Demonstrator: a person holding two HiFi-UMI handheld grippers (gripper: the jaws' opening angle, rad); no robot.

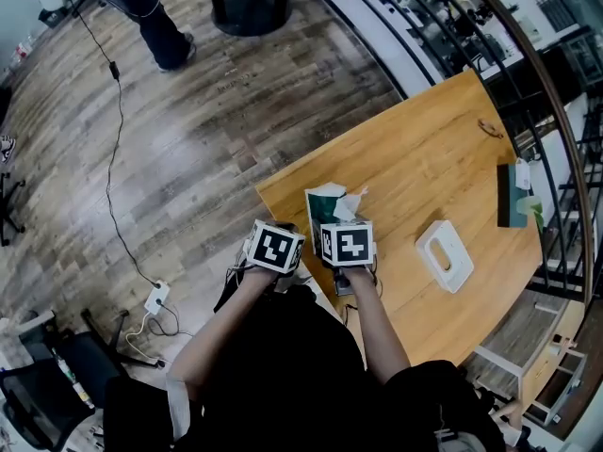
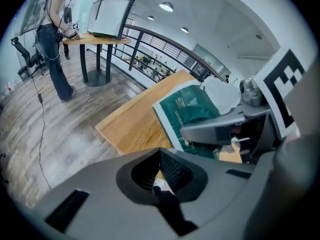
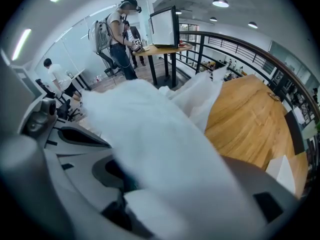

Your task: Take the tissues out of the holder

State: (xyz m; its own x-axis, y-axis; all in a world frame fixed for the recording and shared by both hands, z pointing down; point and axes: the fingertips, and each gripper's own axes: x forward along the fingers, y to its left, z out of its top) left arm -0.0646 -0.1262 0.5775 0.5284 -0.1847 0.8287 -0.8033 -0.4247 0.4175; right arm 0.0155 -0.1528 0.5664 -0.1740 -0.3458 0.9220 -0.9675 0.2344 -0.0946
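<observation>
Right gripper [image 1: 343, 226] jaws clamped on soft green-and-white tissue pack [image 2: 192, 109], white sheets [image 3: 150, 134] spilling over them. Left gripper [image 2: 161, 184] jaws together, empty, just beside. Pack probably light, squashy, tear-prone: grip wrapper body, not sheets.

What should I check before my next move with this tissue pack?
1. Tissue pack out of the white holder: ok, they are apart on the table.
2. Right gripper grip: ok, white tissue fills the space between its fingers.
3. Left gripper free: cannot tell, fingers together with a pale scrap at their tips.
4. Loose tissue tucked in: not ok, it sticks up from the pack and might pull out.
5. Room to set the pack down: ok, bare wood lies between the pack and the holder.
</observation>
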